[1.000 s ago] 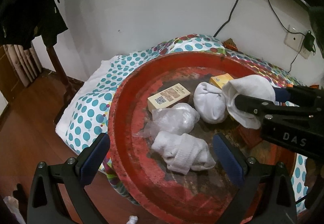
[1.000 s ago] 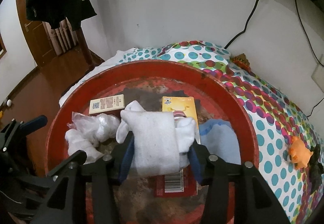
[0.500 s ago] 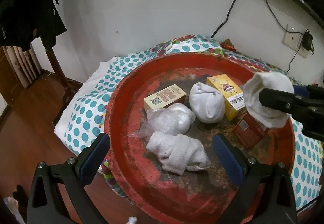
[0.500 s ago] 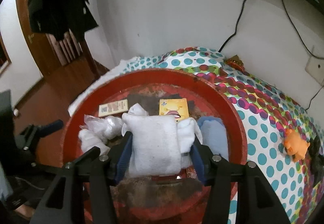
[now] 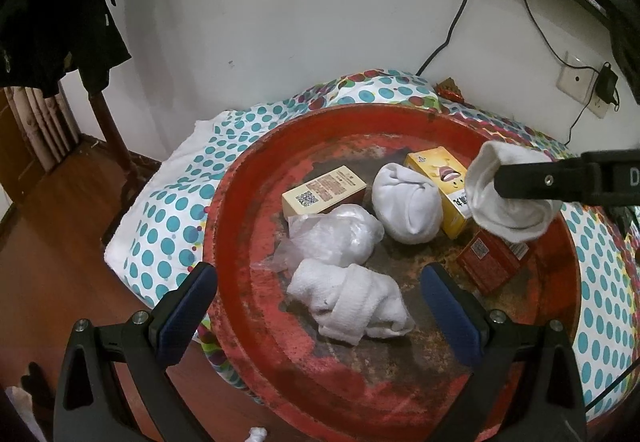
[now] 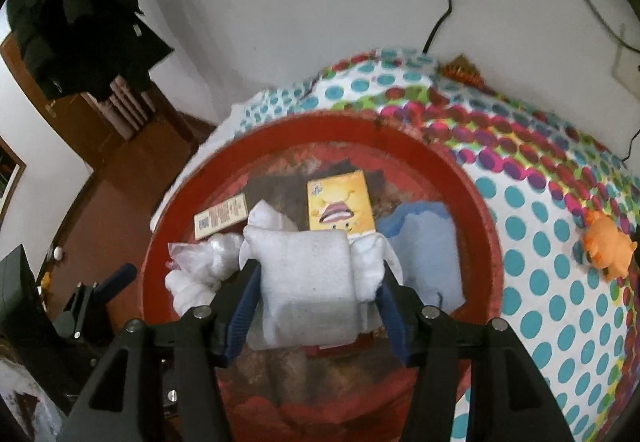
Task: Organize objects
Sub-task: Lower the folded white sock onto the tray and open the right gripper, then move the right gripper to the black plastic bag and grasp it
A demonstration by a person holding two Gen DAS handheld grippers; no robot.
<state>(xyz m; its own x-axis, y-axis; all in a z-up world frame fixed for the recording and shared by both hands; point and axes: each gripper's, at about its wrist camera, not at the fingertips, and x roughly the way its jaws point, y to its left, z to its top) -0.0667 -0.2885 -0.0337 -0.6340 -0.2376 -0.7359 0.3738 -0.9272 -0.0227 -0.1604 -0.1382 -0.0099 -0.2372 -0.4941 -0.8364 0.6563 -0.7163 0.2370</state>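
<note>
One broad round tray (image 5: 248, 322), its red paint worn to dark patches, lies on a polka-dot cloth (image 5: 168, 210). Above its right edge the right gripper (image 6: 316, 292) is clamped on a folded white sock (image 6: 308, 290), soft and nubbly. The left gripper (image 5: 320, 306) hovers over the tray's near edge with jaws wide apart, just above a rolled terry sock (image 5: 352, 306). Toward the middle sit a balled sock (image 5: 406, 208), a crinkled plastic bag (image 5: 336, 238), a yellow carton (image 5: 444, 186), a flat tan box (image 5: 324, 194) and a red packet (image 5: 490, 262).

The held white sock (image 6: 308, 282) hides the red box (image 5: 490, 262) in the right wrist view; the orange toy (image 6: 606, 252) at three o'clock is blurred; the right gripper (image 6: 316, 296) body is cut off at six o'clock.
</note>
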